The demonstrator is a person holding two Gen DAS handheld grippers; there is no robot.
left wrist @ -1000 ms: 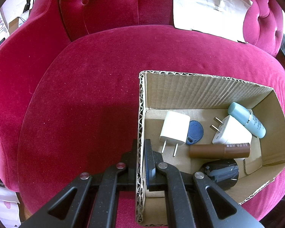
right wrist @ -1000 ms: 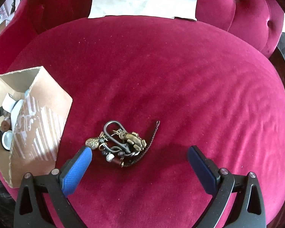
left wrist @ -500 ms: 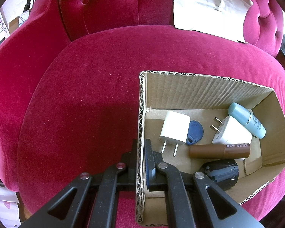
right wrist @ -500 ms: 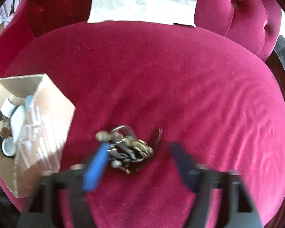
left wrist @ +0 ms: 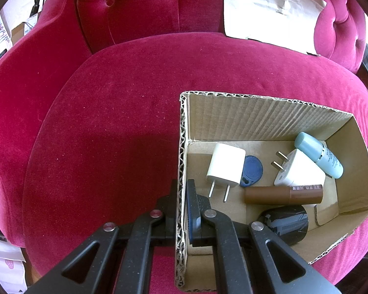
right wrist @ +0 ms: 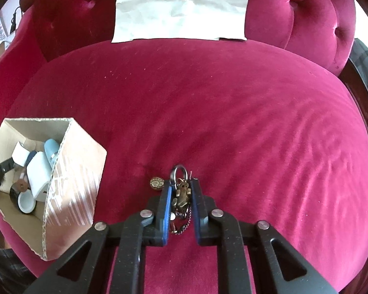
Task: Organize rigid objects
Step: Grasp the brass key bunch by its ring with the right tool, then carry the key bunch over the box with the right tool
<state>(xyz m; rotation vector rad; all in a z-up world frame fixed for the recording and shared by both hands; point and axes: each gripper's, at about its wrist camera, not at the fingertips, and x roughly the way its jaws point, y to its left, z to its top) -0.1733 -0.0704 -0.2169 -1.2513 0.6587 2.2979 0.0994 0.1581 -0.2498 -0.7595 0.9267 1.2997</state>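
My left gripper is shut on the left wall of a cardboard box that sits on the red seat. Inside lie a white charger, a blue tag, a second white plug, a pale blue tube, a brown tube and a black round object. In the right wrist view my right gripper is shut on a brass keychain bunch lying on the seat. The box stands to its left.
The red velvet seat cushion is wide, with a tufted backrest behind. A sheet of white paper leans on the backrest. The cushion's front edge drops off near both grippers.
My right gripper moved forward over the keychain and closed its fingers on it. The left gripper and the box have not moved.
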